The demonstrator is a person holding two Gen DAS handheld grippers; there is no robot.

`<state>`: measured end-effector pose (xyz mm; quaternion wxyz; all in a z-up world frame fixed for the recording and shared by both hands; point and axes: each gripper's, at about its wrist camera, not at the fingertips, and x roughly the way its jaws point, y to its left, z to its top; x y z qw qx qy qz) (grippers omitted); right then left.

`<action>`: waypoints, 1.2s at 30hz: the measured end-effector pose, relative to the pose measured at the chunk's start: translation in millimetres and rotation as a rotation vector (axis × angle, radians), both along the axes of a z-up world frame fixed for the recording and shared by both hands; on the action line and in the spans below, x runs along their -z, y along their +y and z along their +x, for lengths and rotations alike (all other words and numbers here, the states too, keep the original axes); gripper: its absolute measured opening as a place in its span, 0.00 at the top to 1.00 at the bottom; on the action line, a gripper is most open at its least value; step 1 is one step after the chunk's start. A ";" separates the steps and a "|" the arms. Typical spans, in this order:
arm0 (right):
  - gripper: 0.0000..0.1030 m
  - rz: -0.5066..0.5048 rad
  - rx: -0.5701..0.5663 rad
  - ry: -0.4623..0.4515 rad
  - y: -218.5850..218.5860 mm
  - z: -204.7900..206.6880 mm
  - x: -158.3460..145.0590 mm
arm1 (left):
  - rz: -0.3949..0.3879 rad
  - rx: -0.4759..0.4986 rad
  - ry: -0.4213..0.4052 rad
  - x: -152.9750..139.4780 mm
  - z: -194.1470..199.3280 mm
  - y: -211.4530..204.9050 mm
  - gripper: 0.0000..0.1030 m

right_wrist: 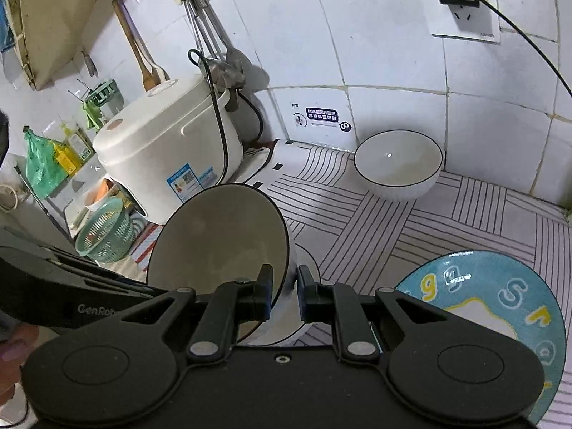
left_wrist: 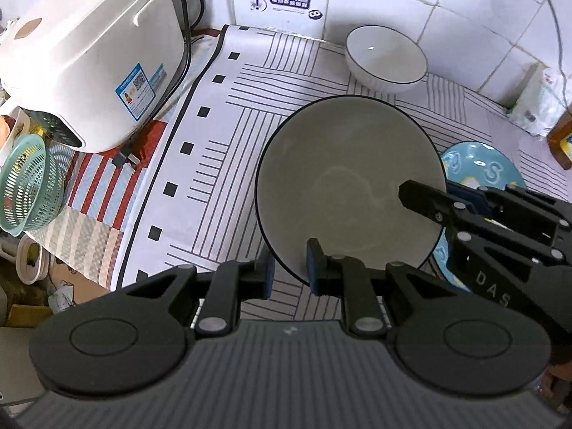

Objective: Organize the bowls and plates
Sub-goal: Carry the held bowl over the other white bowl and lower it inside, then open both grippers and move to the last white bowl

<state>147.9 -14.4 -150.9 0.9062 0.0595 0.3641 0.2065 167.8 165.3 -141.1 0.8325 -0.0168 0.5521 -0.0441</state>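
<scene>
1. The left hand-held gripper (left_wrist: 289,268) is clenched on the near rim of a dark-rimmed bowl (left_wrist: 348,186); one pad sits inside the bowl and the other outside the wall.
2. The right hand-held gripper (right_wrist: 284,295) is clenched on the same bowl's right rim, again with one finger inside and one outside. In the left wrist view it enters from the right edge, its inner finger lying across the bowl's interior.
3. The bowl is held by both grippers above the striped cloth (left_wrist: 221,164) covering the tabletop, its open side tilted toward the cameras. Whether its base touches the cloth cannot be told.
4. Just right of the bowl and partly under it in the left wrist view lies a blue plate (right_wrist: 500,286) printed with letters and a yellow-edged white shape. It rests flat on the cloth.
5. Farther back, near the tiled wall (right_wrist: 393,53), a second bowl (right_wrist: 398,162), white with a thin dark rim, stands upright on the cloth, well apart from the held bowl.
6. On the far left stands a white rice cooker (left_wrist: 89,60), with a green mesh basket (left_wrist: 25,182) tilted beside it at the tabletop's left edge.
7. High on the wall at right a wall socket (right_wrist: 461,0) holds a black plug and cord.
</scene>
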 end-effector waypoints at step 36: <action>0.80 -0.363 -0.118 -0.031 46.3 31.6 43.2 | -0.009 0.057 0.228 48.2 55.3 13.1 0.78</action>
